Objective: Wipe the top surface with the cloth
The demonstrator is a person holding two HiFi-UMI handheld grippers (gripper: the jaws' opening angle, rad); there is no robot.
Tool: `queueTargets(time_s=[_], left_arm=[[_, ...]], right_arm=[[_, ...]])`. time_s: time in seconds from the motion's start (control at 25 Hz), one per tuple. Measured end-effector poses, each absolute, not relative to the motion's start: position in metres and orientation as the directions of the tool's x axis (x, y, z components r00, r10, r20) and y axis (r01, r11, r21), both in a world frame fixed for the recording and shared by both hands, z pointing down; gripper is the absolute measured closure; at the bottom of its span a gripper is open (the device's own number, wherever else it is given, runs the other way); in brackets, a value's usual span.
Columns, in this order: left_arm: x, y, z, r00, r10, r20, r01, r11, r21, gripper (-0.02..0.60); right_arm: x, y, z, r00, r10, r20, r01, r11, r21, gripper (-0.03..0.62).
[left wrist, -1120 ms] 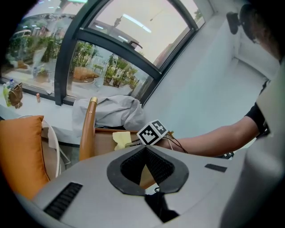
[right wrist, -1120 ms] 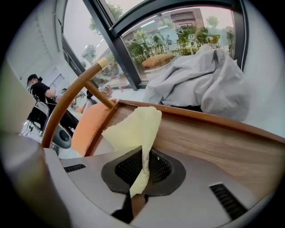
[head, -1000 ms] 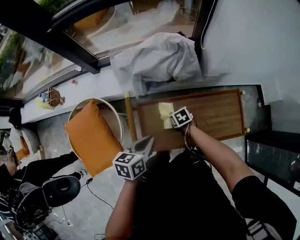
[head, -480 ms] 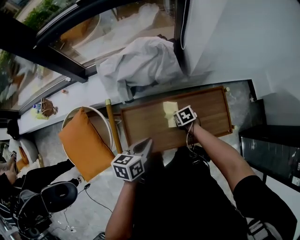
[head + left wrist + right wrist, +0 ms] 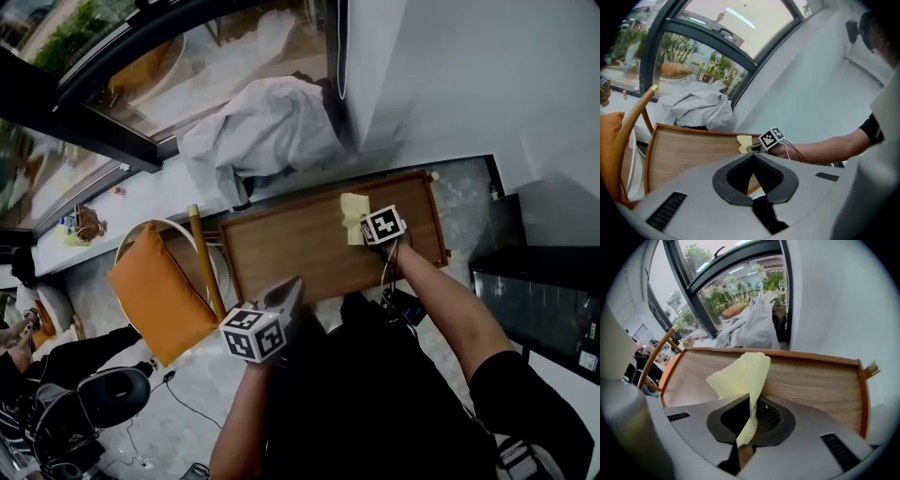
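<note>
A pale yellow cloth (image 5: 353, 212) lies against the wooden table top (image 5: 300, 251), toward its right part. My right gripper (image 5: 367, 225) is shut on the cloth (image 5: 742, 376), which rises from between the jaws and drapes onto the wood (image 5: 820, 380). My left gripper (image 5: 291, 292) hangs off the table's near edge, shut with nothing between its fingers. From the left gripper view the cloth (image 5: 745, 140) and the right gripper's marker cube (image 5: 771, 137) show at the table's far side (image 5: 689, 150).
A grey-white bundle of fabric (image 5: 258, 131) lies behind the table by the window. A round chair with an orange cushion (image 5: 155, 292) stands left of the table, its yellow post (image 5: 204, 258) close to the table's left end. A dark cabinet (image 5: 534, 300) sits at right.
The right gripper has slid the cloth rightward along the table top, toward its right end. The left gripper has stayed off the near edge.
</note>
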State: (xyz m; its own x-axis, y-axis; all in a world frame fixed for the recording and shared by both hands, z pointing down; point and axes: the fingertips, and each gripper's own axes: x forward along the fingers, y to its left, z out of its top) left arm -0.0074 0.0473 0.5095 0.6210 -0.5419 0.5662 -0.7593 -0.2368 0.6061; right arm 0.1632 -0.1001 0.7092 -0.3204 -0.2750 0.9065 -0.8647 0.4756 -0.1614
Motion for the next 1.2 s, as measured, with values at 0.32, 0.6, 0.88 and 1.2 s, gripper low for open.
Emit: queueTargets(time_s=[0.32,0.6,0.88,1.2], left_arm=[[0.030,0.038,0.511,0.652,-0.524,0.547,-0.736,-0.264,0.624,0.574],[0.047,0.031,0.509,0.664,-0.526,0.531,-0.724,-0.274,0.633,0.574],[0.040,0.031,0.511,0.661,-0.541,0.520,-0.719,-0.261,0.644,0.572],[0.027,0.029,0.508,0.667,-0.559,0.493,-0.706,-0.262,0.658,0.573]], right_arm=[[0.248,-0.113,0.704,-0.235,-0.355,0.905,-0.930,0.353,-0.103,0.562],[0.300,-0.121,0.700,-0.136,-0.391,0.910,-0.956,0.293,-0.017,0.562],[0.335,-0.121,0.698,-0.031,-0.417,0.908,-0.980,0.192,0.055,0.562],[0.363,-0.114,0.688,0.070,-0.425,0.902,-0.984,0.117,0.131,0.562]])
